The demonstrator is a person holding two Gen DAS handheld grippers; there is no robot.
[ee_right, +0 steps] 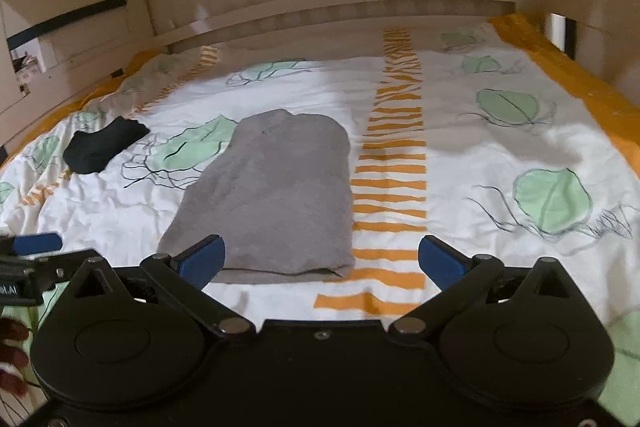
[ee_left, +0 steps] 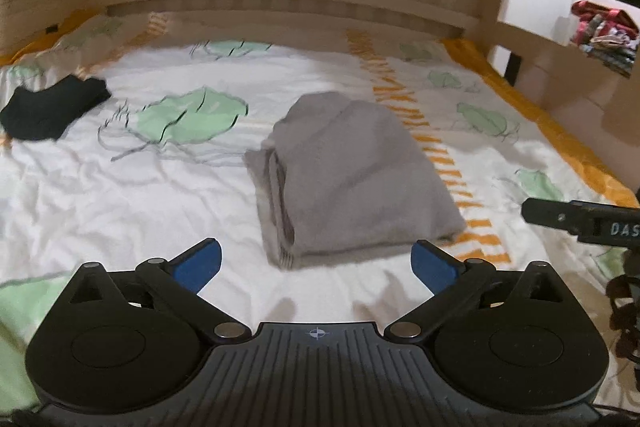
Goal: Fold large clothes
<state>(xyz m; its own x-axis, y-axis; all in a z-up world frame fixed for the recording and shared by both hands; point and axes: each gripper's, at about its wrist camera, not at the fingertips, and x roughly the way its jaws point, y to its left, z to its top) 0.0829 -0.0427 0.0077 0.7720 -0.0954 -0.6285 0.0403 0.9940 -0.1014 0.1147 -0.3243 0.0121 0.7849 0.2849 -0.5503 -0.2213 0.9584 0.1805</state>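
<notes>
I hold both hand-held grippers, left and right, wide and empty above the bed, since the grey garment lies folded mid-bed, seemingly done.

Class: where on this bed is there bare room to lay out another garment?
Free: the sheet right of the grey folded garment, past the orange stripe, and the strip between it and the headboard. Tighter on the left, by the black garment.

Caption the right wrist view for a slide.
Open right gripper above a folded grey garment on a leaf-print bedsheet, black folded cloth beyond.
</notes>
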